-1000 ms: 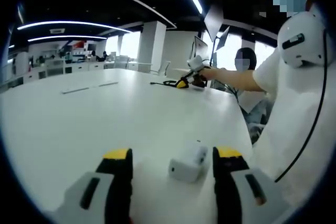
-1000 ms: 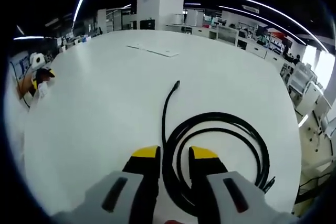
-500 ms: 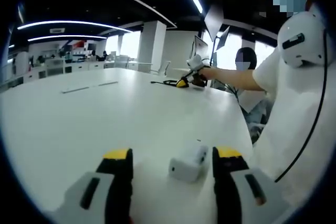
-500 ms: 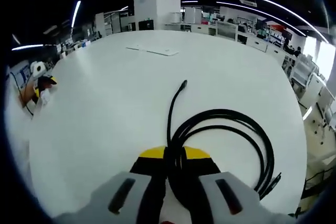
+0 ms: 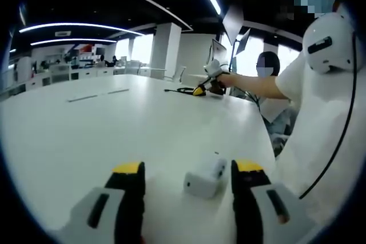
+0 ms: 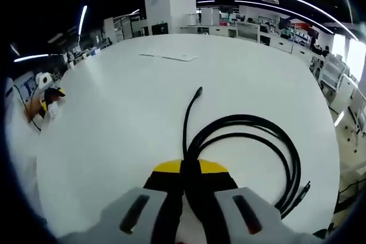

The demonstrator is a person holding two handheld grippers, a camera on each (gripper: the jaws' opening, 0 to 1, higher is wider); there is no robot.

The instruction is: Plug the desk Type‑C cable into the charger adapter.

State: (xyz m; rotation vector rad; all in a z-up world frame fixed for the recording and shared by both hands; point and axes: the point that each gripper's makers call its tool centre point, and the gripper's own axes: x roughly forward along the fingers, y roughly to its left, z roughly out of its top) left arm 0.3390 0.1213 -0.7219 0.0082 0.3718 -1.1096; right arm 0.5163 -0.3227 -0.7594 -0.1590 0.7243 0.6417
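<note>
A small white charger adapter (image 5: 205, 179) lies on the white table (image 5: 86, 135), between the yellow-tipped jaws of my left gripper (image 5: 187, 174), which stands open around it without touching. In the right gripper view a black Type-C cable (image 6: 240, 141) lies coiled on the table, one plug end (image 6: 198, 91) stretched away from me and the other end (image 6: 306, 187) at the right. My right gripper (image 6: 190, 168) is shut on the cable strands near the coil's close side.
A person in a white shirt (image 5: 320, 112) stands close at the right of the left gripper view. Far across the table another person's hand holds a yellow-tipped gripper (image 5: 209, 86) by a dark cable. Flat papers (image 6: 171, 56) lie far off on the table.
My right gripper has closed on the coiled cable, from open a second ago. The cable has shifted slightly in that view. The left gripper and adapter have stayed still.
</note>
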